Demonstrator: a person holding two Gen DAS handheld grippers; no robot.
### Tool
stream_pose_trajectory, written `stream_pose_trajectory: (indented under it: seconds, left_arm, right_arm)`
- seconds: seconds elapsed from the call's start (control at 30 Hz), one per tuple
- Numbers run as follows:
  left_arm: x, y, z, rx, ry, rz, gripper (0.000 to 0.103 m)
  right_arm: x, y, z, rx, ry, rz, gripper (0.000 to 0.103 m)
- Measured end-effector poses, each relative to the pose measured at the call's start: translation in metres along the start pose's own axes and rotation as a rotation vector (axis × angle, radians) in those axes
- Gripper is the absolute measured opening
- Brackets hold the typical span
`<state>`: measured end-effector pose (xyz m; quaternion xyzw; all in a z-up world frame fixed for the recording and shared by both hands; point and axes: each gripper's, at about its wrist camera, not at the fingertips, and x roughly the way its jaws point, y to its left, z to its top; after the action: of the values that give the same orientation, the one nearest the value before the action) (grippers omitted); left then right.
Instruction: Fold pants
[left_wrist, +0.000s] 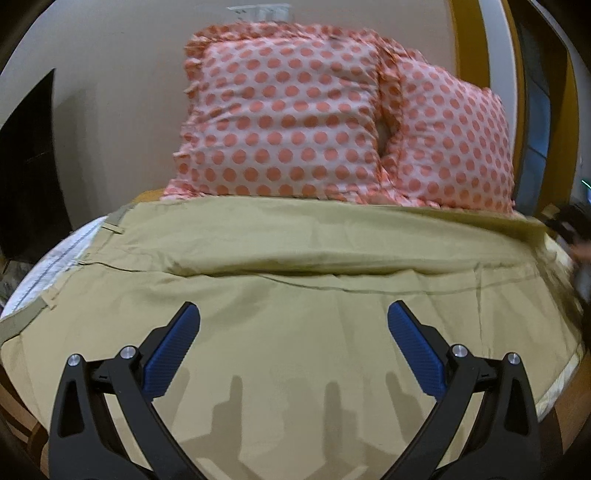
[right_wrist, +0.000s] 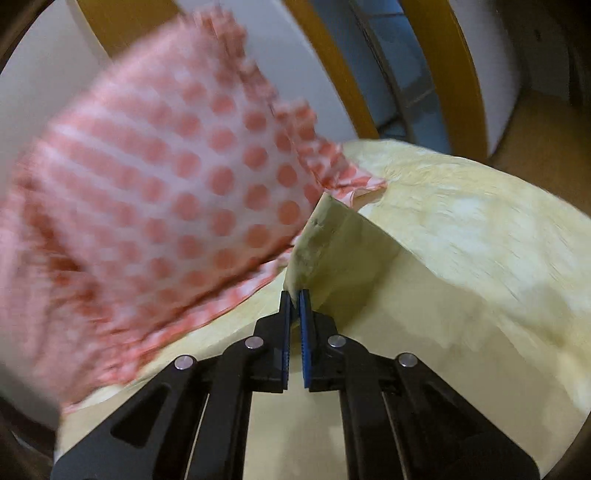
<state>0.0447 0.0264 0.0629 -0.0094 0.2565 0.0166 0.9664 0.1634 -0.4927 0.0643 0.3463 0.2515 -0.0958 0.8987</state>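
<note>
Khaki pants (left_wrist: 295, 288) lie spread flat across the bed, waistband with belt loops at the left, a lengthwise fold ridge across the middle. My left gripper (left_wrist: 293, 314) is open and empty, low over the near part of the pants. My right gripper (right_wrist: 294, 295) is shut on a corner of the khaki pants (right_wrist: 332, 251) and holds it lifted off the bed, close to a pillow. The right gripper shows blurred at the far right edge of the left wrist view (left_wrist: 569, 225).
Two pink pillows with orange dots (left_wrist: 288, 114) lean against the wall behind the pants; one shows blurred in the right wrist view (right_wrist: 155, 206). A pale yellow bedsheet (right_wrist: 480, 229) covers the bed. A dark screen (left_wrist: 29, 166) stands at the left. A yellow door frame (left_wrist: 465, 37) is at the right.
</note>
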Motion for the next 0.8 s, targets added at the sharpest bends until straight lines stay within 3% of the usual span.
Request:
stream_pose_trajectory:
  seconds: [0.1, 0.2, 0.23, 0.3, 0.43, 0.6, 0.7, 0.8]
  left_arm:
    - [-0.005, 0.011, 0.009, -0.032, -0.026, 0.02, 0.101]
    - [-0.005, 0.021, 0.021, -0.077, -0.044, 0.029, 0.101]
    - [-0.004, 0.024, 0.026, -0.087, -0.045, 0.038, 0.101]
    - [-0.003, 0.03, 0.034, -0.101, -0.046, 0.052, 0.101]
    - [-0.002, 0.042, 0.044, -0.121, -0.053, 0.08, 0.101]
    - [0.013, 0.054, 0.058, -0.16, -0.014, 0.009, 0.101]
    - [0.032, 0.061, 0.067, -0.207, 0.02, -0.026, 0.101]
    - [0.047, 0.068, 0.072, -0.253, 0.032, -0.071, 0.101]
  right_arm:
    - [-0.062, -0.026, -0.05, 0.065, 0.023, 0.042, 0.005]
    - [-0.055, -0.057, -0.074, 0.172, 0.139, 0.053, 0.006]
    - [-0.058, -0.062, -0.078, 0.213, 0.164, 0.06, 0.011]
    - [-0.053, -0.073, -0.082, 0.309, 0.205, 0.078, 0.016]
    - [-0.058, -0.069, -0.082, 0.312, 0.186, 0.106, 0.034]
    - [-0.048, -0.068, -0.075, 0.376, 0.178, 0.111, 0.039]
    - [-0.038, -0.068, -0.067, 0.389, 0.208, 0.059, 0.03]
    - [-0.033, -0.071, -0.065, 0.352, 0.218, 0.088, 0.002]
